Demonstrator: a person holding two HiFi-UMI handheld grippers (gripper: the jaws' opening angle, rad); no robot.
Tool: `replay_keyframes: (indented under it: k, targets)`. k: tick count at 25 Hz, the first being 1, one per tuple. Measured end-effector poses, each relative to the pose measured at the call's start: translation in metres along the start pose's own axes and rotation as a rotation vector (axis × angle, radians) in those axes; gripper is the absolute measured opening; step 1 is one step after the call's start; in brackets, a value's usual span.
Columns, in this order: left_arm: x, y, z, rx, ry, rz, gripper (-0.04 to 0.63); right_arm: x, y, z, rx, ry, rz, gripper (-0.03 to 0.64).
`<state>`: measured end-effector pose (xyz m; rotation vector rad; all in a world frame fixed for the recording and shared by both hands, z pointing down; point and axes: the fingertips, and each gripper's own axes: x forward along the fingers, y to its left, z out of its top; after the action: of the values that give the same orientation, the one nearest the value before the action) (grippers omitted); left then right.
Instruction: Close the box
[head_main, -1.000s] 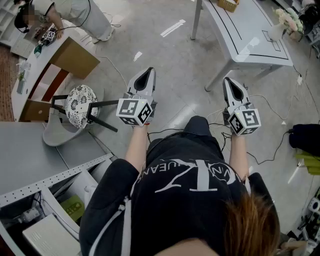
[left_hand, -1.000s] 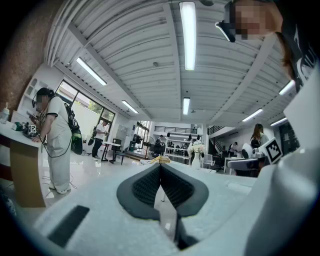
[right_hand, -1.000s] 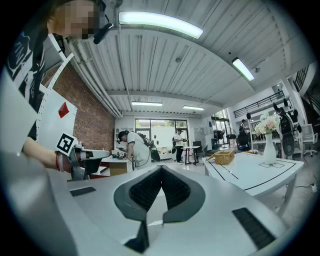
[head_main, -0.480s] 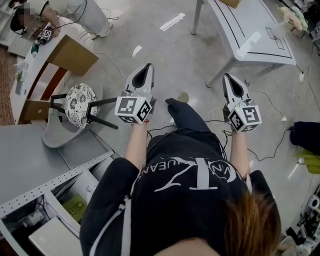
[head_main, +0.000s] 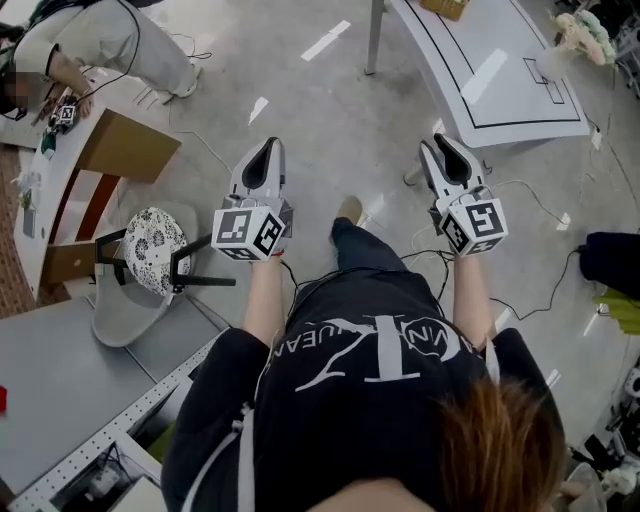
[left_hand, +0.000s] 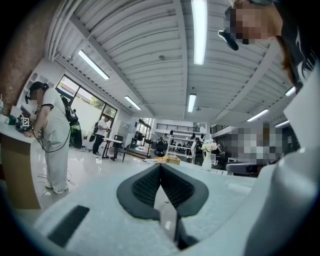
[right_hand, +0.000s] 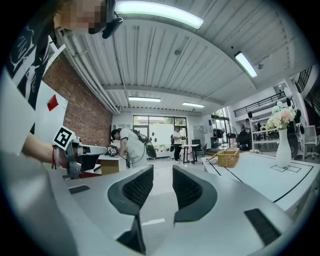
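An open brown cardboard box (head_main: 128, 148) stands by a white counter at the far left, well away from both grippers; it also shows as the brown box (right_hand: 109, 166) in the right gripper view. I hold both grippers in the air over the floor. My left gripper (head_main: 265, 152) is shut and empty, its pads (left_hand: 150, 185) meeting in the left gripper view. My right gripper (head_main: 441, 150) has its jaws opening, with a clear gap between the pads (right_hand: 137, 187) and nothing in it.
A white table (head_main: 500, 80) stands ahead on the right, with a wicker basket (right_hand: 229, 158) and a flower vase (right_hand: 283, 145) on it. A patterned stool (head_main: 150, 248) and a grey bench (head_main: 60, 390) are at left. Cables (head_main: 520, 300) cross the floor. Another person (head_main: 90, 50) bends over the counter.
The right gripper's jaws have parted from shut. The person's leg has stepped forward, and both grippers sit further left and lower in the head view.
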<state>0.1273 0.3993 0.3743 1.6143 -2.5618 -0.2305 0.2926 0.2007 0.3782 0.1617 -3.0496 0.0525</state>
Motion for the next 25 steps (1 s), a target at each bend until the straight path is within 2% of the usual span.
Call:
replay_keyframes:
  k: [14, 25]
  targets:
    - [0.127, 0.080, 0.007, -0.017, 0.072, -0.006, 0.009, 0.133, -0.077, -0.006, 0.065, 0.060, -0.034, 0.153]
    - [0.227, 0.126, 0.025, -0.008, 0.047, -0.040, 0.009, 0.225, -0.123, 0.005, 0.034, 0.069, -0.038, 0.158]
